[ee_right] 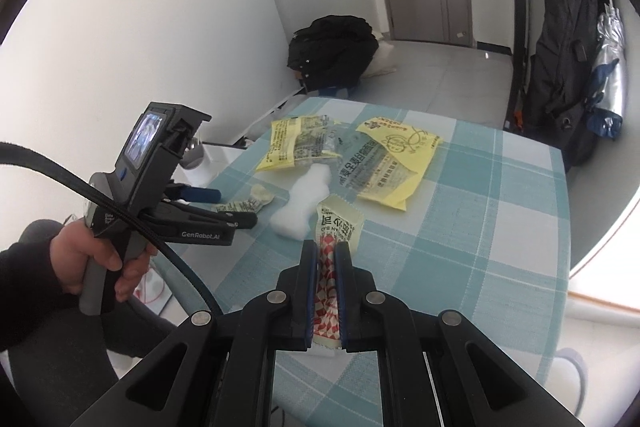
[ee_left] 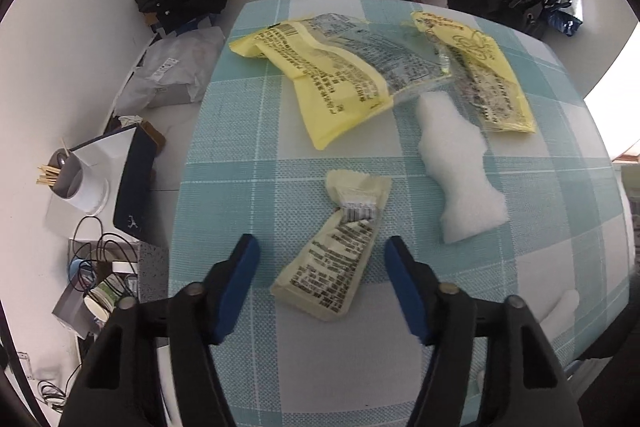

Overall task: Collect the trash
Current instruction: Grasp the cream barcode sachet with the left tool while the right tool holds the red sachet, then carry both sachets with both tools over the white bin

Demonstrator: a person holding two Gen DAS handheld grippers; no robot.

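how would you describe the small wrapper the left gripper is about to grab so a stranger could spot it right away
Start at the table with the teal and white checked cloth. Near its close edge, between the open fingers of the left gripper, lies a small pale yellow wrapper. Unlike the two bigger, brighter yellow bags further back and the white foam piece beside it, it is twisted at the middle like a bow and covered in dark print.

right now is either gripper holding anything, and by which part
The right gripper clamps a red-patterned wrapper at its lower end. The left gripper holds nothing: its jaws stand apart around a small pale wrapper.
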